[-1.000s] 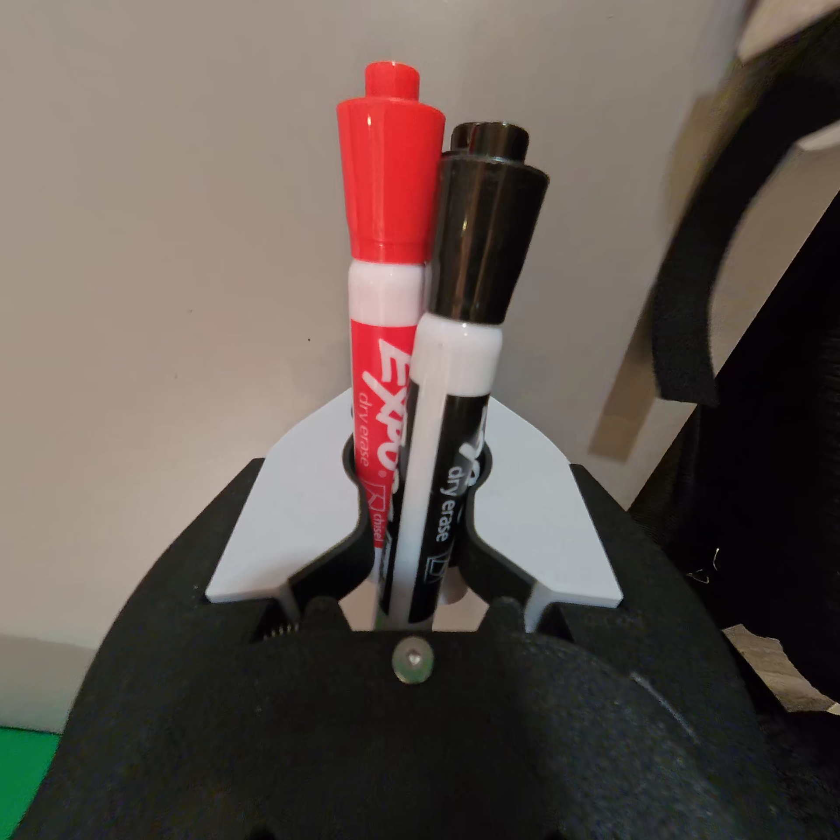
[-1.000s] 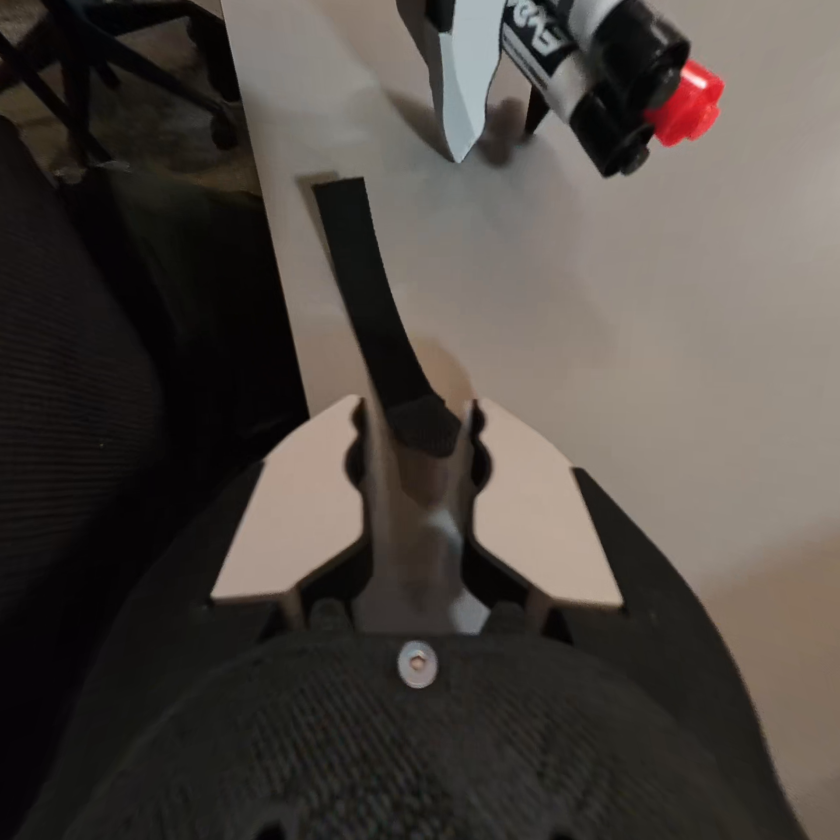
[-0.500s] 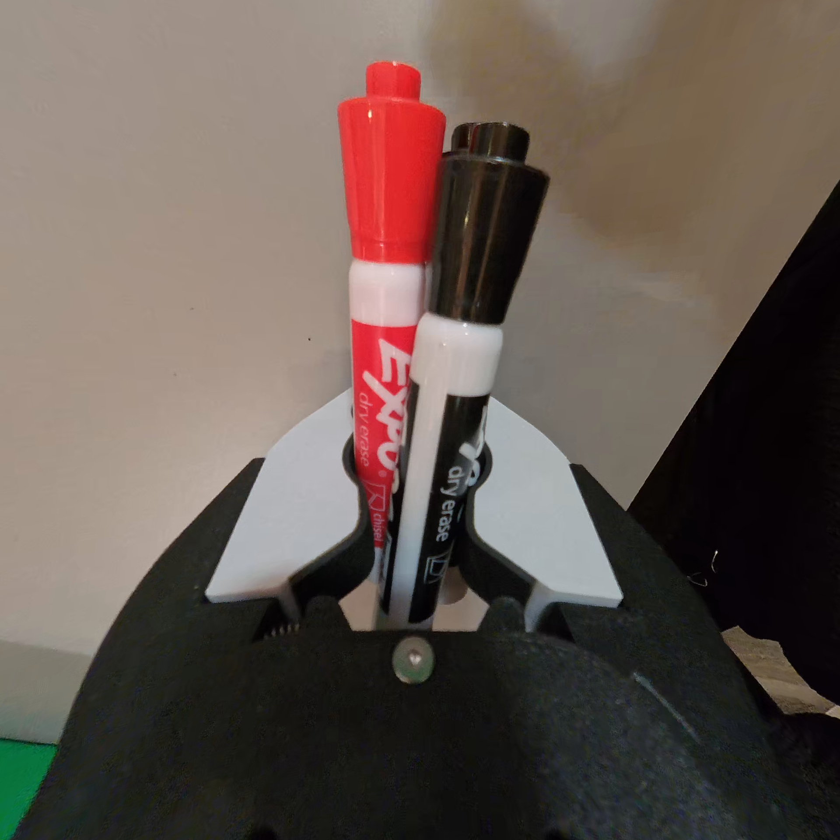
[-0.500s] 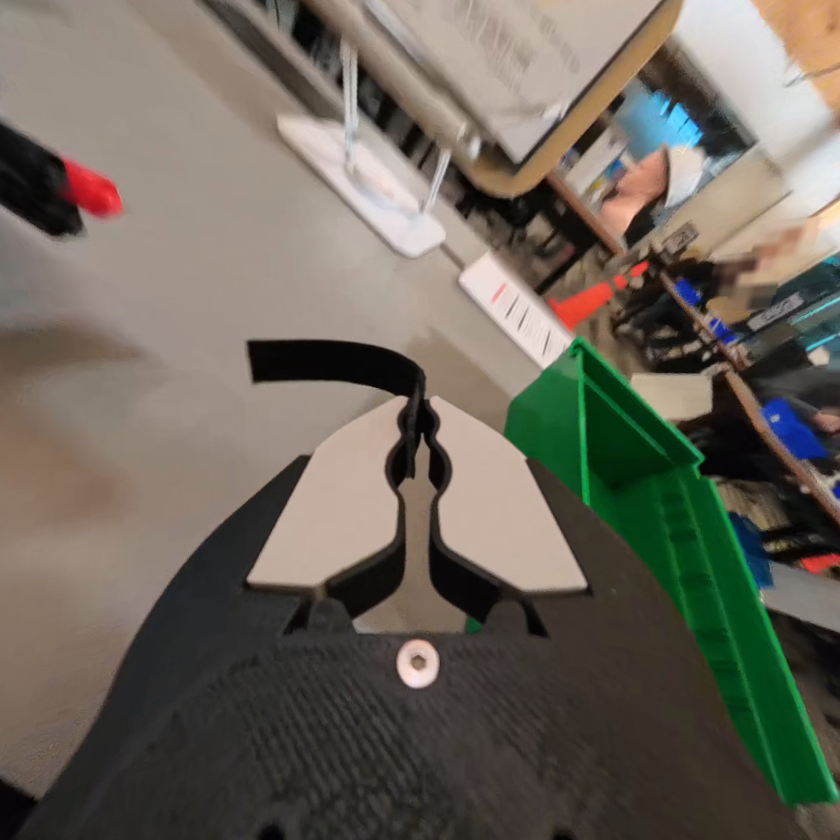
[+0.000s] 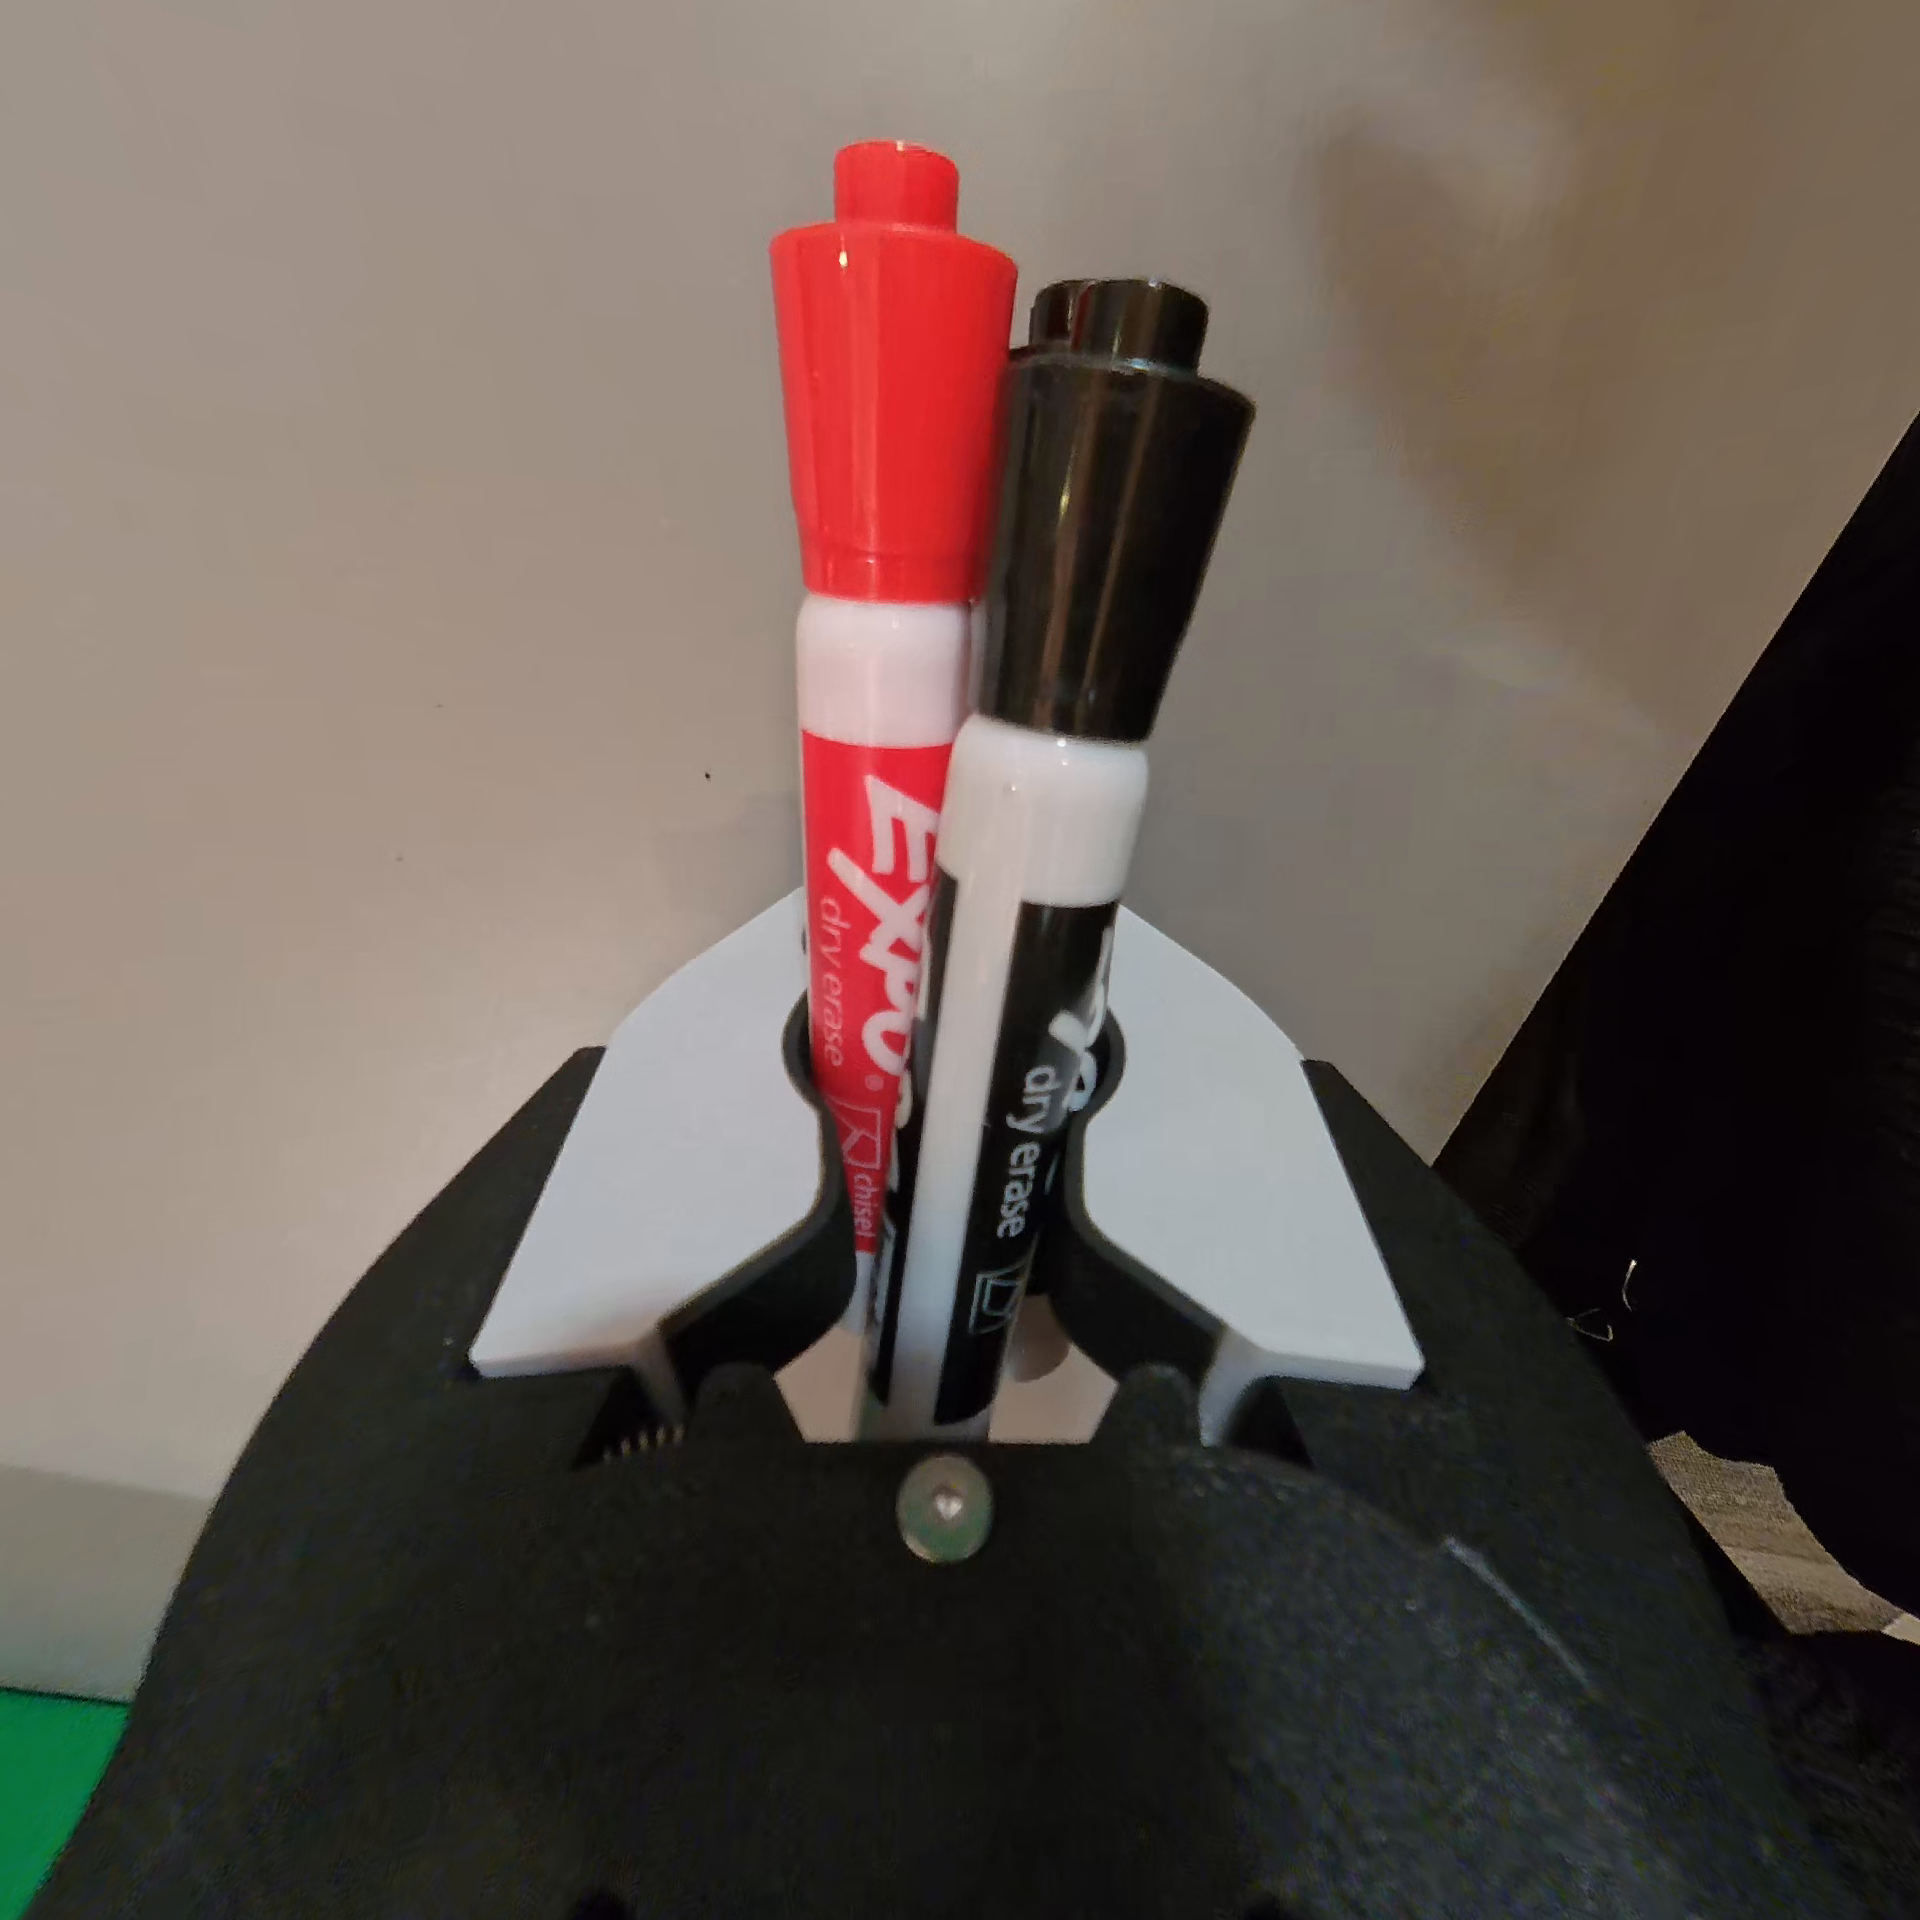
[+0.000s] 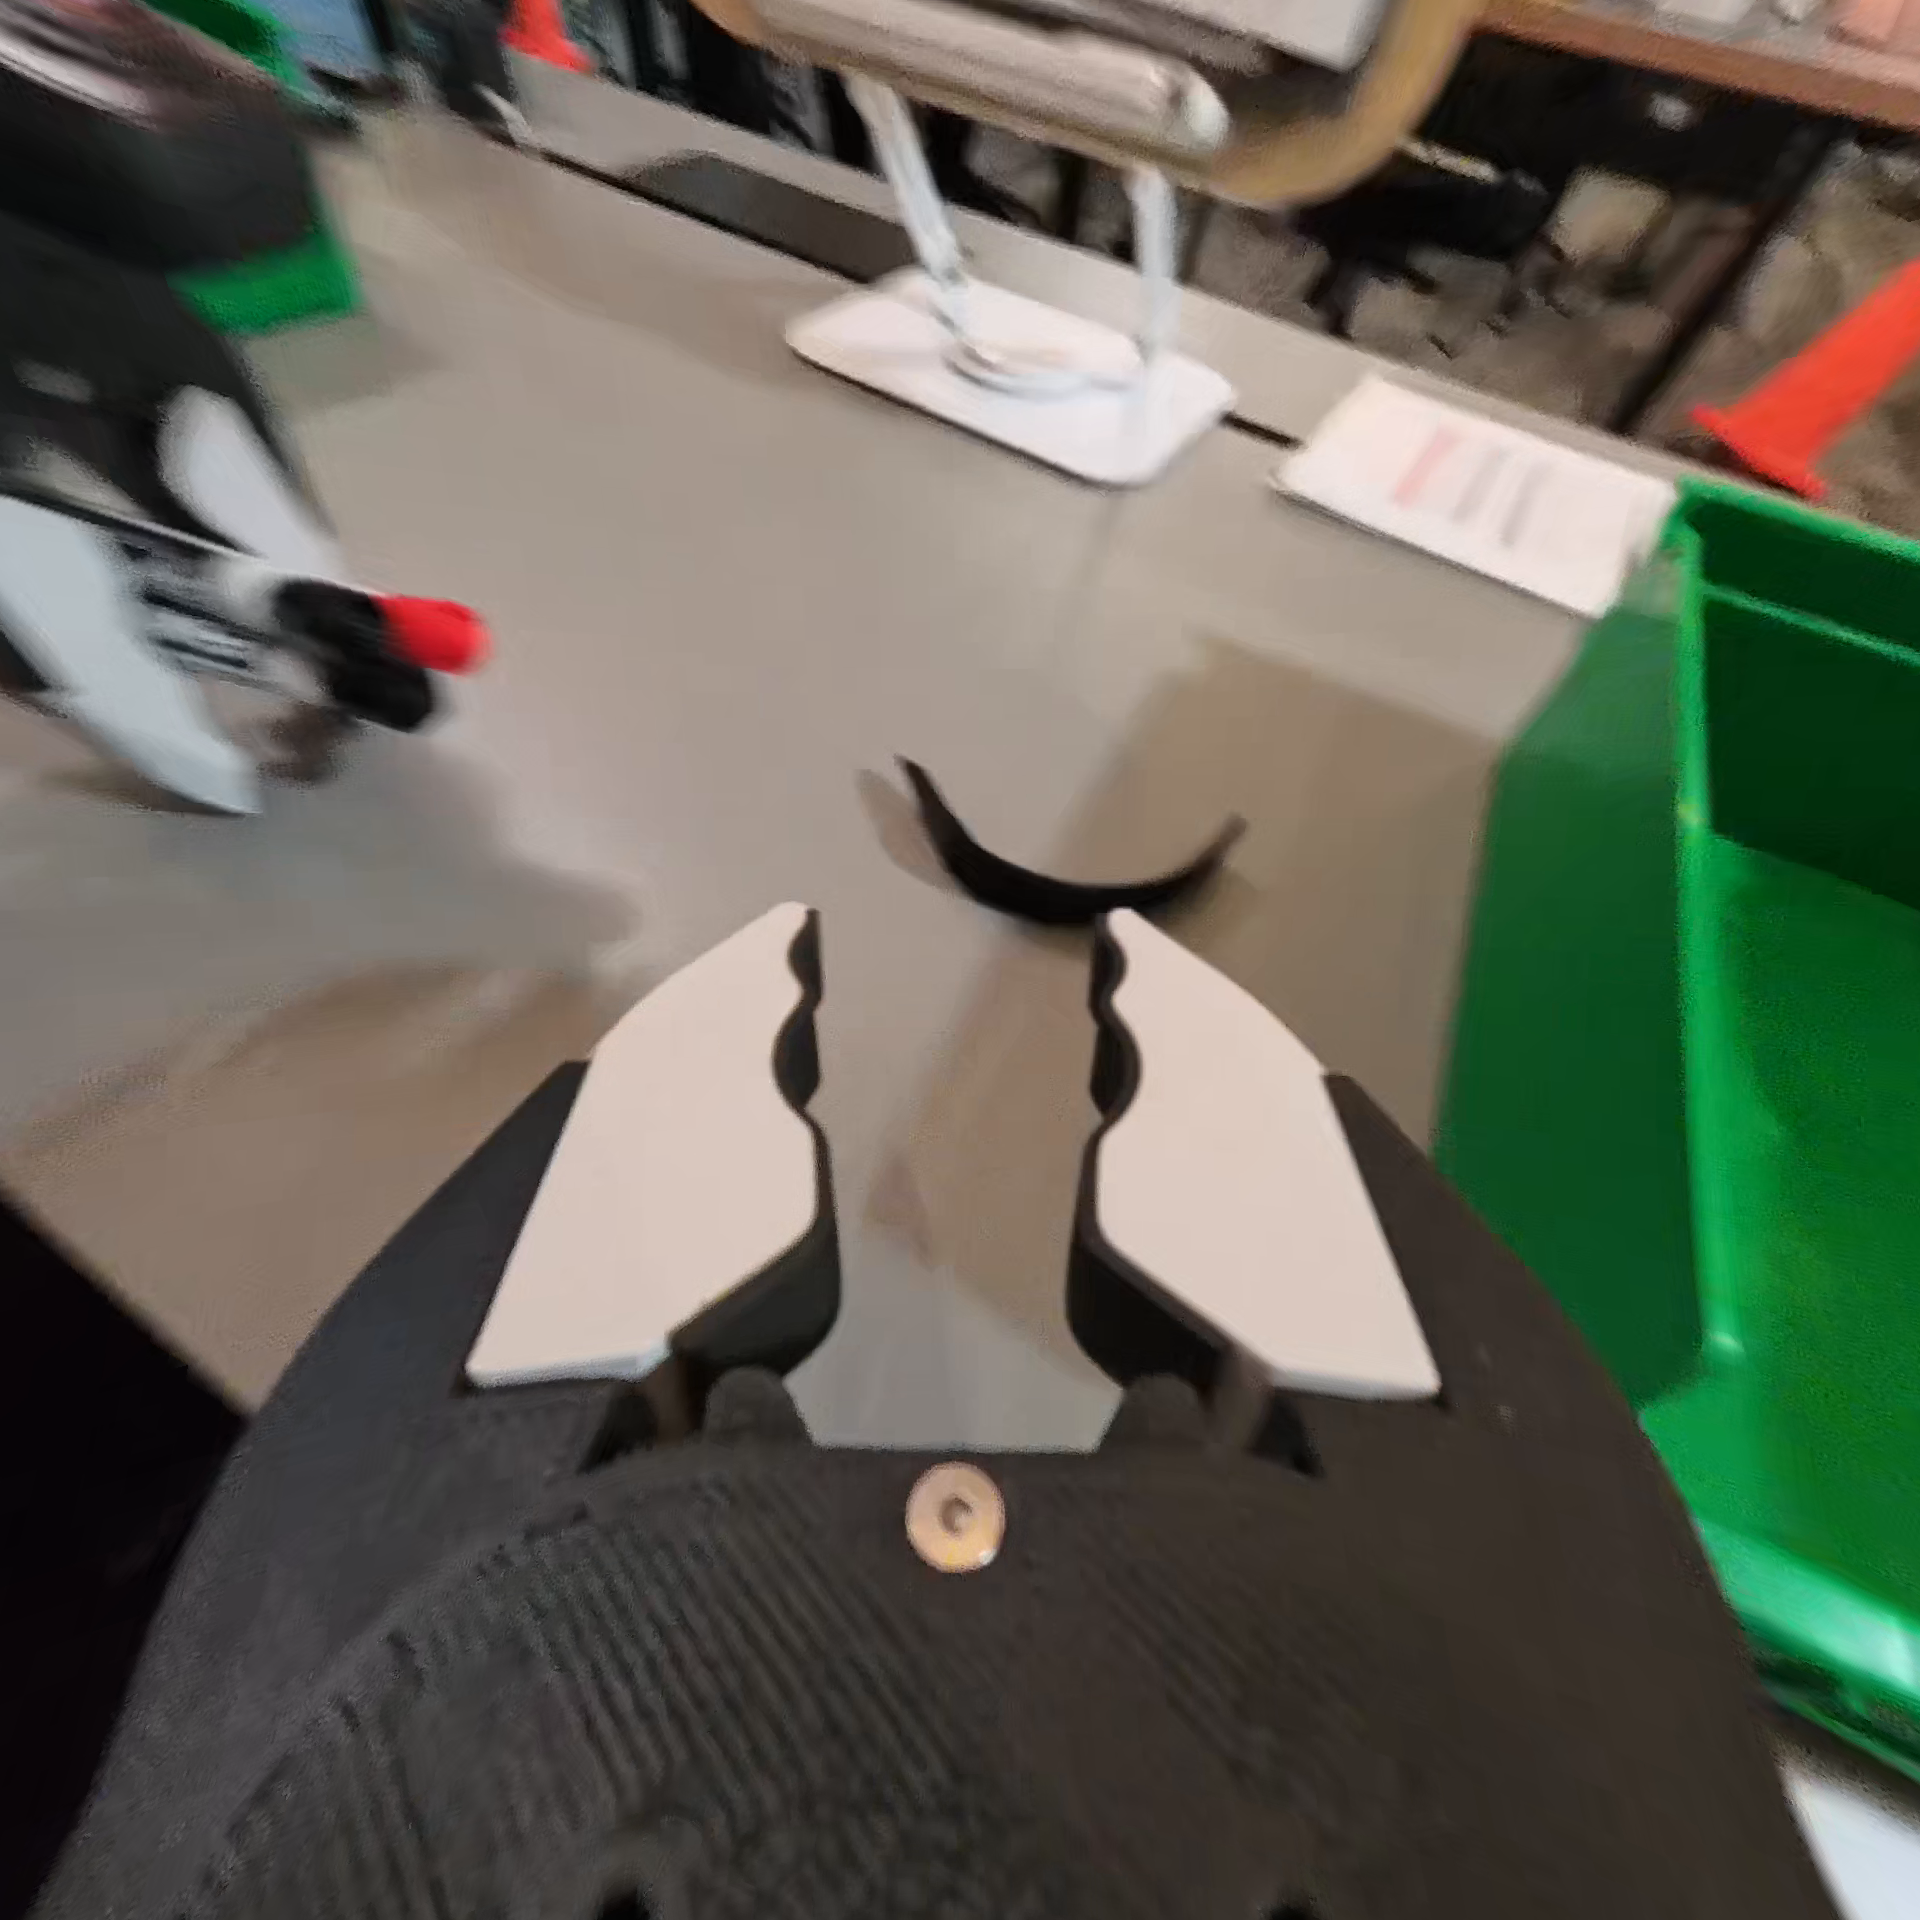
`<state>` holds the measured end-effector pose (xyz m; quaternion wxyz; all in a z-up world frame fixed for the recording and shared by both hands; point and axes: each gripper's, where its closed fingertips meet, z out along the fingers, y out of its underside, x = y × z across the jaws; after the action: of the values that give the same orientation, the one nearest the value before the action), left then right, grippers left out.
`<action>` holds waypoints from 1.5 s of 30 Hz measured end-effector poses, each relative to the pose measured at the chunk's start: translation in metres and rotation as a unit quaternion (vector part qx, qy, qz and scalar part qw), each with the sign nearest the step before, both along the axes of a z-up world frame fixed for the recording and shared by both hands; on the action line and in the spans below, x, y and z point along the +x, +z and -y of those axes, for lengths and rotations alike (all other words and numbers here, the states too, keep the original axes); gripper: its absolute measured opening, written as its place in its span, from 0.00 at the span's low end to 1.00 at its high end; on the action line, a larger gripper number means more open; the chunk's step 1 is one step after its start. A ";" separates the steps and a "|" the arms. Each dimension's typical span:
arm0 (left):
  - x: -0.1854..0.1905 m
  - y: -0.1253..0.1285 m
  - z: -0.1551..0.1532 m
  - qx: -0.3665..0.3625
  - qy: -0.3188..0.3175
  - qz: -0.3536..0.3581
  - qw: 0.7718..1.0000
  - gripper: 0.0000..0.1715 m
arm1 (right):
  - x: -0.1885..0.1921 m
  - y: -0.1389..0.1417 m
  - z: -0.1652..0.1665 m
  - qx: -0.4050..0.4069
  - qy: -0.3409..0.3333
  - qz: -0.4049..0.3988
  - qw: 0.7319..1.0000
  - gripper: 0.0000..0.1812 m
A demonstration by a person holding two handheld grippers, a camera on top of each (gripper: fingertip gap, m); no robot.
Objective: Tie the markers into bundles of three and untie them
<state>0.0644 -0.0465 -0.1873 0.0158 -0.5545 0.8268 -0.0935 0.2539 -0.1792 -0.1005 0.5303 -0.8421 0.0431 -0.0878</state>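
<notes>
My left gripper (image 5: 958, 935) is shut on a handful of markers that stick out forward past its fingers: a red marker (image 5: 883, 416), a black marker (image 5: 1112, 540), and another black cap just behind it (image 5: 1055, 312). In the right wrist view the left gripper (image 6: 156, 675) and its markers (image 6: 353, 644) show blurred at the left, above the table. My right gripper (image 6: 956, 920) is open and empty. A black strap (image 6: 1049, 883) lies curved on the grey table (image 6: 675, 520) just beyond its fingertips.
A green bin (image 6: 1558, 987) stands close on the right. A white monitor stand base (image 6: 1018, 374) and a sheet of paper (image 6: 1475, 488) sit at the table's far side. An orange cone (image 6: 1829, 384) is beyond. Dark fabric (image 5: 1714, 935) borders the table's edge. The gap from one gripper's tips to the other's is roughly 25 centimetres.
My right gripper swung round towards the bin, opened and let go of the black strap, which now lies on the table. My left gripper still holds the markers unmoved.
</notes>
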 end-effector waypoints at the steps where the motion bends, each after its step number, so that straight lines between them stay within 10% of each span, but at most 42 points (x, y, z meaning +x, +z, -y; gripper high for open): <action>1: 0.000 0.000 0.000 0.000 0.000 0.000 1.000 0.25 | 0.012 -0.011 0.001 -0.022 -0.021 -0.009 0.999 0.31; 6: 0.000 0.000 0.000 -0.002 0.005 0.000 1.000 0.25 | 0.007 -0.046 -0.024 -0.028 -0.062 -0.167 0.984 0.43; 14: 0.000 0.000 0.000 -0.003 0.006 -0.001 1.000 0.25 | 0.049 -0.080 -0.058 -0.165 -0.077 -0.003 0.983 0.51; 19: 0.000 0.000 0.000 0.000 0.006 -0.002 1.000 0.25 | 0.054 -0.089 -0.081 -0.177 -0.046 -0.091 0.979 0.55; 24: 0.000 0.000 0.000 -0.006 0.008 -0.001 1.000 0.25 | 0.047 -0.082 -0.088 -0.149 0.004 -0.138 0.979 0.18; 38: 0.000 0.001 0.001 -0.014 0.010 0.002 1.000 0.25 | -0.029 -0.042 -0.087 -0.054 0.162 -0.210 0.963 0.21; 45: 0.000 0.001 0.001 -0.020 0.006 0.007 1.000 0.25 | -0.085 0.015 -0.094 0.103 0.271 -0.355 0.889 0.19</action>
<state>0.0649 -0.0471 -0.1863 0.0108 -0.5592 0.8211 -0.1139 0.1693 -0.0849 -0.0858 0.5663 -0.7367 0.0076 0.3693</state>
